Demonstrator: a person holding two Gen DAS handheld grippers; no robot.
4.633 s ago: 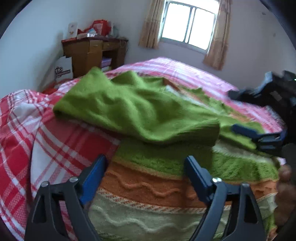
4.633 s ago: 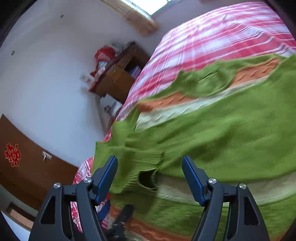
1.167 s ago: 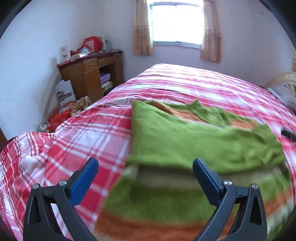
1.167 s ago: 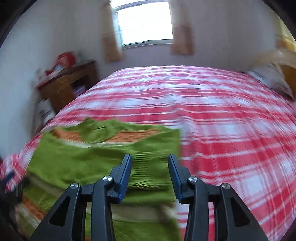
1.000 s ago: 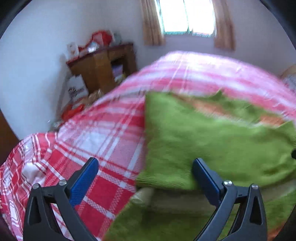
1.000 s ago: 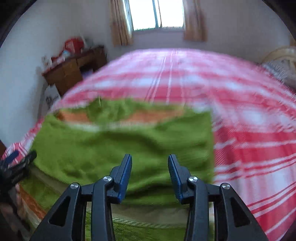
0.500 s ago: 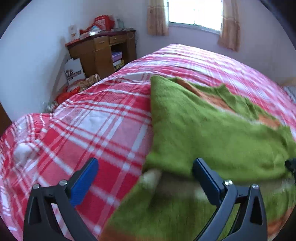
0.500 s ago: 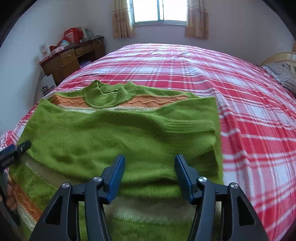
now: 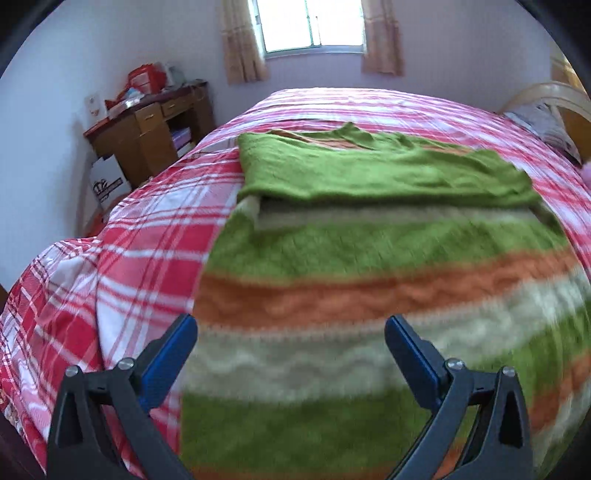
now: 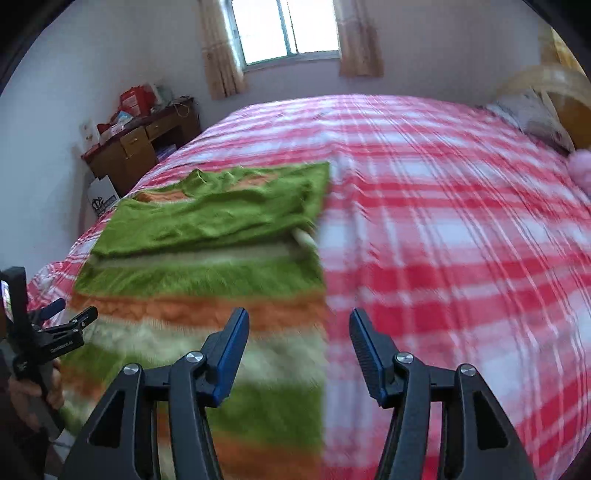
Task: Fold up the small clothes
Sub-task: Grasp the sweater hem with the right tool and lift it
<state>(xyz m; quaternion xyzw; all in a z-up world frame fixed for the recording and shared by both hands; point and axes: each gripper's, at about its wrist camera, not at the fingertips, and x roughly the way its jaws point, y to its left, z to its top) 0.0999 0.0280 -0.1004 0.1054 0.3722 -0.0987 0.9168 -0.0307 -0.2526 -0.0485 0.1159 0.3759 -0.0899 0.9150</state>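
Observation:
A green knit sweater with orange and cream stripes lies flat on the red plaid bed. Both sleeves are folded across its chest. My left gripper is open and empty, hovering over the sweater's lower left part near the hem. My right gripper is open and empty, above the sweater's right edge near the hem. The left gripper also shows at the left edge of the right wrist view.
A wooden desk with red boxes stands by the wall at the bed's far left corner, a white box beside it. A window with curtains is behind. A pillow and headboard are at the right.
Both grippers have pulled back from the folded sleeves toward the sweater's hem. The right gripper has opened wider and shifted to the sweater's right edge. The sweater has not moved.

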